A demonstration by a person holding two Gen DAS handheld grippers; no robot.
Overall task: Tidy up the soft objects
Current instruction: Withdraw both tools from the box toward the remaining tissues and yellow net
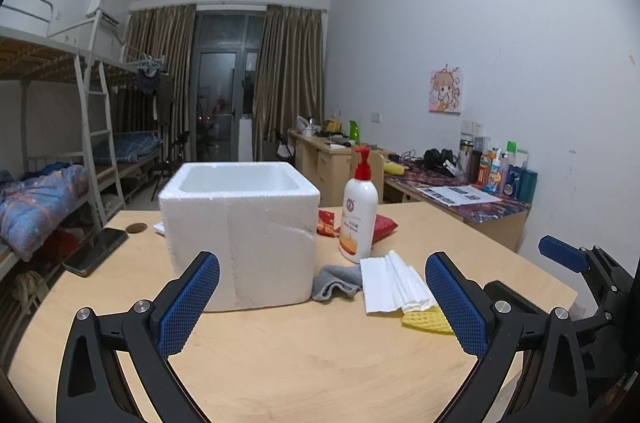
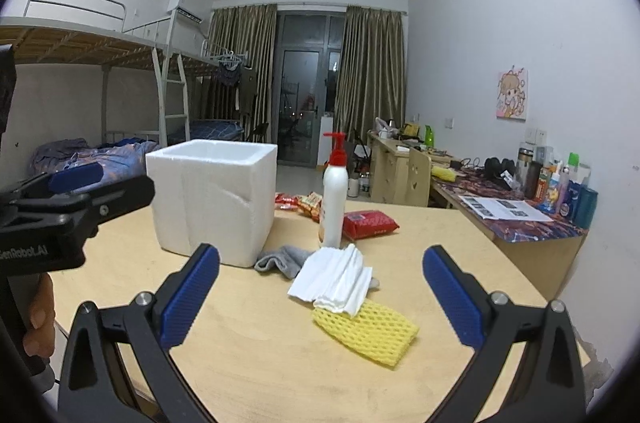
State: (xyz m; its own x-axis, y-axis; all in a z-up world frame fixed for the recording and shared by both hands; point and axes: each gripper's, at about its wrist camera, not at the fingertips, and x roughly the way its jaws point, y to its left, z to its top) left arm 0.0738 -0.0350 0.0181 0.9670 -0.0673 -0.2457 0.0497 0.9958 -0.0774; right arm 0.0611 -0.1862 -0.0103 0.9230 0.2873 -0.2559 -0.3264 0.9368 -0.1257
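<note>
1. Softness all round: yellow foam net point(image 2: 366, 333), white tissue stack point(image 2: 334, 283) and grey cloth point(image 2: 282, 259) lying together on the table point(image 2: 260, 363), just right of the white foam box point(image 2: 212, 199).
2. Probably near weightless, easily crushed, nothing fragile.
3. Best pinched across the net's free middle; tissue overlaps its far end and may drag along.
4. Left claw point(image 1: 322, 303) spread wide, empty.
5. Right claw point(image 2: 320, 297) likewise wide, empty, hovering above the pile.
</note>
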